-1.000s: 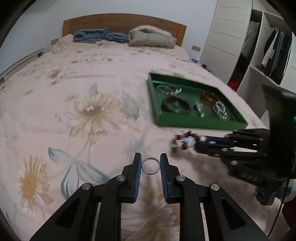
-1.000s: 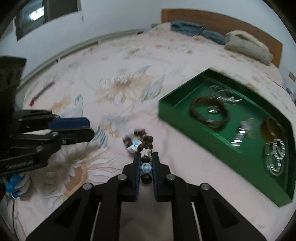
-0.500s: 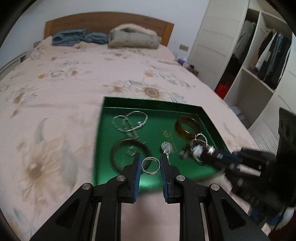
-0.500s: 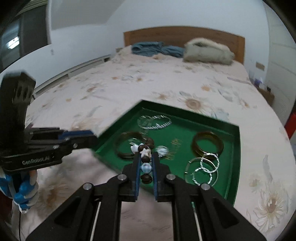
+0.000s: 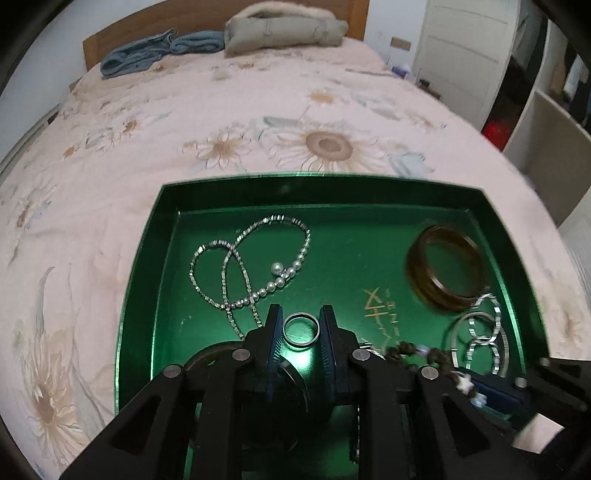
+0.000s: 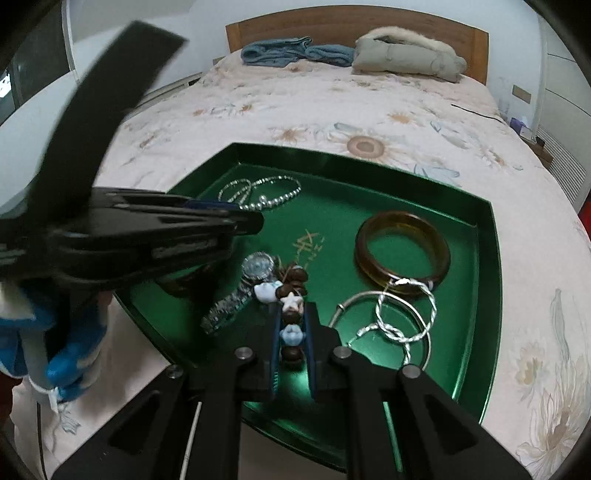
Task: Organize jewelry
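Both tongs loaded over the green tray (image 5: 140,266)
Left gripper (image 5: 301,326) pinches a ring (image 5: 301,329); right gripper (image 6: 293,325) clamps a bead bracelet (image 6: 291,295); necklace (image 5: 255,258), bangle (image 5: 447,267), watch (image 6: 240,291) lie beneath.

This is a home bedroom: a bed (image 5: 258,122) with flowered sheet, wooden headboard (image 6: 354,22), folded clothes (image 6: 295,51) and a wardrobe (image 5: 476,55).

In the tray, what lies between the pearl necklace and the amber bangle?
In the left wrist view, only bare green tray floor with a gold scribbled mark lies between the pearl necklace and the amber bangle.
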### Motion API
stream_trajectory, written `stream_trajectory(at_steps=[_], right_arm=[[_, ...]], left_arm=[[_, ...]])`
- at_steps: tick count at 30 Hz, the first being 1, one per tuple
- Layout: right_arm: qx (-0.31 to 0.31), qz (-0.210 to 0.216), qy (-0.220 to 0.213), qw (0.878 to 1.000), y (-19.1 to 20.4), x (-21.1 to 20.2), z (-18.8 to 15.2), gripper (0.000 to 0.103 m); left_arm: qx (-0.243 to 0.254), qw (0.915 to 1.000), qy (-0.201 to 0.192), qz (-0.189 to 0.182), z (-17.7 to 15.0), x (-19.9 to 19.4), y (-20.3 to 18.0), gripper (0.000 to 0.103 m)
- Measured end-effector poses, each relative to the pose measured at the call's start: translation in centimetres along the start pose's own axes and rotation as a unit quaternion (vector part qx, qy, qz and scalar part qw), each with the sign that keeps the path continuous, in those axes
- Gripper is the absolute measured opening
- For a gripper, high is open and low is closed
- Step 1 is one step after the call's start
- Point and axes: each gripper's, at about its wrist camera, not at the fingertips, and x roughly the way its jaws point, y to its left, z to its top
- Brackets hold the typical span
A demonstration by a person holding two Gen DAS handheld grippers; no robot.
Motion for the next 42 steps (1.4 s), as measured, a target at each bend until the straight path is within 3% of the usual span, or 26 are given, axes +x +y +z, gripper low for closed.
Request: stream_trajectory(at_steps=[2,6,7,11,16,20,24,31,42], right_arm=[[0.004,0.003,0.001,1.0,-0.3,-0.1,-0.2,0.012],[0.015,0.004,-0.004,1.0,-0.8,-1.1,-0.6,0.028],[0.015,0.003,-0.005,1.0,-0.8,-1.3,-0.6,0.032],[0.018,-0.009,-0.017,1.0,-0.9,-3.6,-0.7,0.033],[0.027,-0.022,-0.052,0.998,-0.5,-8.5,-0.9,0.033],[0.025,-0.036,-0.084,0.995,1.3,-13.1,-2.1,0.034],[0.023,-0.048,-0.119,0.991,3.6,-18.2,-4.5,0.043],[0.009,-0.067,-0.147,0.987,7.2,-24.9,-9.3,0.046],[0.013,-0.087,-0.171,0.981,10.6,-32.0,-16.5,0.057]], left_arm=[[0.001,0.9999,-0.005,0.011,0.0,0.0,0.0,0.021],[0.0,0.9999,-0.011,0.005,0.2,-0.7,0.2,0.048],[0.0,0.9998,-0.018,0.006,0.2,-1.3,0.2,0.051],[-0.012,0.999,-0.042,-0.005,0.1,-4.8,0.9,0.053],[-0.015,0.9953,-0.095,0.01,-2.0,-11.7,1.0,0.071],[-0.018,0.9886,-0.147,0.026,-5.9,-18.2,0.3,0.08],[-0.025,0.9809,-0.188,0.043,-10.5,-23.6,-0.6,0.086],[-0.024,0.9614,-0.254,0.102,-19.6,-32.0,-2.7,0.102],[-0.007,0.9555,-0.268,0.123,-27.2,-37.5,-4.9,0.103]])
